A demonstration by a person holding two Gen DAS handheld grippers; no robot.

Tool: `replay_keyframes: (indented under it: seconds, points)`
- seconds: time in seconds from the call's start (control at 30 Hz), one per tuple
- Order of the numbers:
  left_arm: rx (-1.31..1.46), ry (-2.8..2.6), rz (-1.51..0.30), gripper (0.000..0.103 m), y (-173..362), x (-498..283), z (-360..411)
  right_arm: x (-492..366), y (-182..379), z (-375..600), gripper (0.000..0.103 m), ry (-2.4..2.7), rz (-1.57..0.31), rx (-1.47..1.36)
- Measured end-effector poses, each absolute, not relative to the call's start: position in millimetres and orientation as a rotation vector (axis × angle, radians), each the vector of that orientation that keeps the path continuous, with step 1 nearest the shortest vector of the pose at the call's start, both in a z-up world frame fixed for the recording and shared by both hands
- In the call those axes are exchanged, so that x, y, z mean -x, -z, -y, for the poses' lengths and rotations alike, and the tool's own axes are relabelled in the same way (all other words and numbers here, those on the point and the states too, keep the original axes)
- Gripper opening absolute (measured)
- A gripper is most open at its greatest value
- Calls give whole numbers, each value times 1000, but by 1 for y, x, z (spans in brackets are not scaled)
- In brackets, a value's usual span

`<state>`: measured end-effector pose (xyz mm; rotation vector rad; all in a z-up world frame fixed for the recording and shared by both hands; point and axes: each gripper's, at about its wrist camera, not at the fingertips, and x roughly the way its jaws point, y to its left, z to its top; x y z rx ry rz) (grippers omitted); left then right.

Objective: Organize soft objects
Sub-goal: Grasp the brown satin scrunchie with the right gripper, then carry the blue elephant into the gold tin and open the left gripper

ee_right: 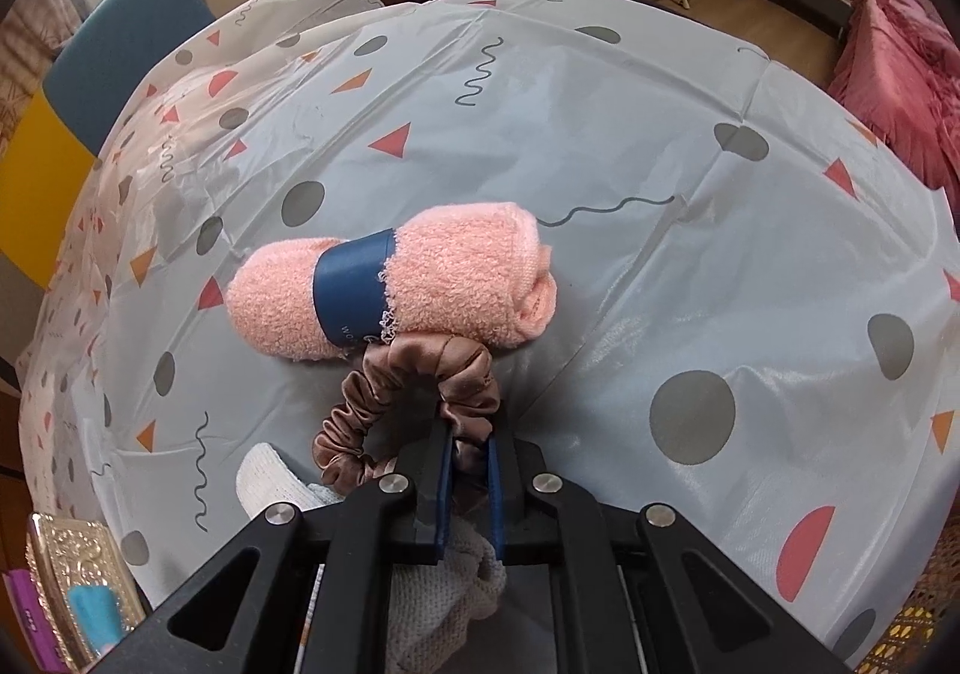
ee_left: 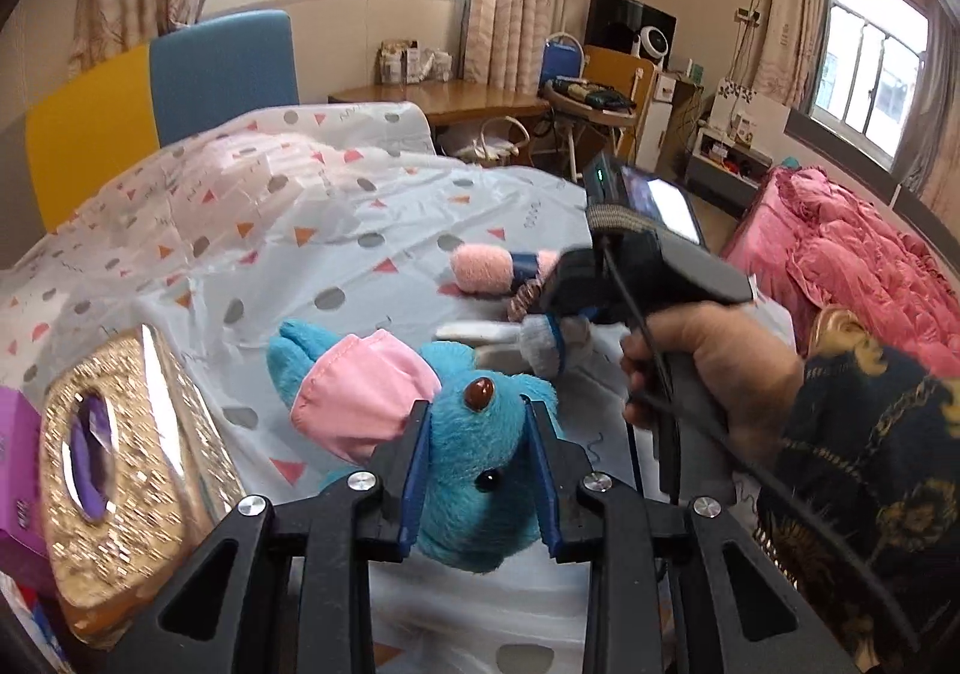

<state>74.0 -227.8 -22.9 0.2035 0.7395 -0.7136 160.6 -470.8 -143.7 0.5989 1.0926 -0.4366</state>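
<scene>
The left gripper [ee_left: 480, 458] clamps a fuzzy blue plush toy [ee_left: 480, 470] by its head, its pink cloth-covered body beyond the fingertips. The right gripper [ee_right: 471, 479] pinches a shiny brown scrunchie [ee_right: 414, 380] between narrow jaws; a banded pink rolled towel [ee_right: 396, 284] lies just past the tips on the patterned tablecloth [ee_right: 660, 164].

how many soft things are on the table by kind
blue plush toy: 1
rolled pink towel: 1
rolled white towel: 1
brown satin scrunchie: 1
total: 4
</scene>
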Motion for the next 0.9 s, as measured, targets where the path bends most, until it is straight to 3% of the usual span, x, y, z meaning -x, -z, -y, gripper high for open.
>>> replay_keyframes:
  seconds: [0.4,0.9]
  points:
    - [-89,541,-641,30,-37,-134,176,-167,141,460,8,443,-1120,-490]
    - [96,164,-586,30,-62,-138,-24,-178,143,447,10,445,-1146,-351]
